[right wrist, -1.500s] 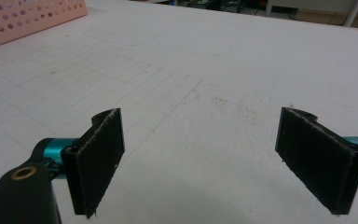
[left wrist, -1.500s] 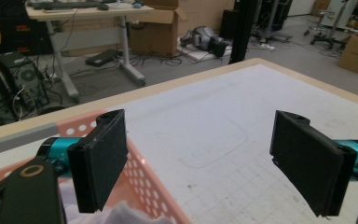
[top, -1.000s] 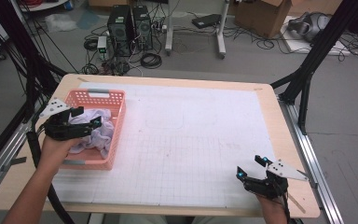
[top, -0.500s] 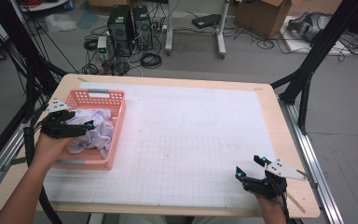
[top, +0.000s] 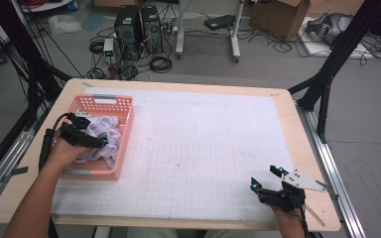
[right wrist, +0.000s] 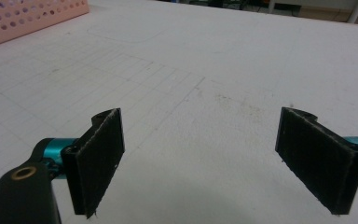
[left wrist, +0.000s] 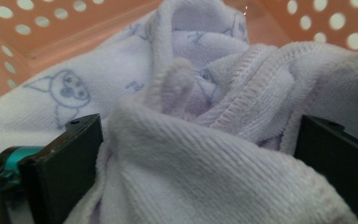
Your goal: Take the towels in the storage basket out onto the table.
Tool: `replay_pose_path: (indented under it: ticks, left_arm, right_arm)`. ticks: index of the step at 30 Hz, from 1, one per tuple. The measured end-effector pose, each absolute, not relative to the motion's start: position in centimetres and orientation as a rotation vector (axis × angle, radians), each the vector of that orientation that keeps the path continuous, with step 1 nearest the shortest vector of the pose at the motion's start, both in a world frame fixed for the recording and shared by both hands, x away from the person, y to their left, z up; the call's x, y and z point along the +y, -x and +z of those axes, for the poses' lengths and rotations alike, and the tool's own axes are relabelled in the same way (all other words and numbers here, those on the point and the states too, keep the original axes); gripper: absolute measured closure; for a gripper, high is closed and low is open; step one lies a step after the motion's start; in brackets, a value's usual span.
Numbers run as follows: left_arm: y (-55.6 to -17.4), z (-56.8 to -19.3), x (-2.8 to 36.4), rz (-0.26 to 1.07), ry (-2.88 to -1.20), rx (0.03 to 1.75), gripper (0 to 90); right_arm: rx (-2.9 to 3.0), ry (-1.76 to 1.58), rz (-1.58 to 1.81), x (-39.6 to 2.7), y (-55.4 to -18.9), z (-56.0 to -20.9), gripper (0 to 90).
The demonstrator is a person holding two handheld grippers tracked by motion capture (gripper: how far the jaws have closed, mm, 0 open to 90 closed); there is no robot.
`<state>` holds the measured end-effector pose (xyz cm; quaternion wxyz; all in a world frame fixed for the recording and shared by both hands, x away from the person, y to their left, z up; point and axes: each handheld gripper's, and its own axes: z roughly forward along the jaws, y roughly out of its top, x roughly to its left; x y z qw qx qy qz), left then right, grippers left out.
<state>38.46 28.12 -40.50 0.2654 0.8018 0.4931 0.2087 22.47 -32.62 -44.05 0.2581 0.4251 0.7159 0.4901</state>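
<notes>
On the gridded white mat (top: 208,148), left tongs (top: 96,143) straddle ribbed lilac towel (left wrist: 205,154) in perforated pink basket (top: 104,105); right tongs (right wrist: 200,163) gape wide.

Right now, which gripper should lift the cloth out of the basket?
Left. The left gripper is open astride the white cloth in the pink basket; the right gripper sits open far across the table.

Even, soft light; close-up cloth slightly blurred.

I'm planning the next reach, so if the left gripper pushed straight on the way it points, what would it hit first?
Judging by its own view, the left gripper would meet the lavender towel bunched between its open fingers first, then probably the pink basket wall behind.
</notes>
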Motion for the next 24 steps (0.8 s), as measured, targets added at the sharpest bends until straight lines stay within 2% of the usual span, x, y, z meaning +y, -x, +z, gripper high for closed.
replay_pose_path:
  ticks: [9, 13, 18, 24]
  left_arm:
    - [-39.7, -42.1, 27.1, 0.659, -2.242, 1.315, 3.6]
    - [-39.7, -42.0, 27.3, 0.646, -2.242, 1.299, 17.5]
    - [-39.4, -41.6, 27.4, 0.672, -2.24, 1.284, 44.7]
    - [-38.9, -40.9, 27.9, 0.662, -2.184, 1.264, 58.3]
  right_arm:
    - [1.95, -1.16, 1.32, -32.6, -22.4, -44.1, 13.9]
    - [1.95, -1.16, 1.314, -32.7, -22.3, -44.1, 13.9]
    - [1.944, -1.17, 1.312, -32.9, -22.3, -44.1, 14.0]
    - [1.933, -1.173, 1.323, -33.0, -22.3, -44.1, 14.0]
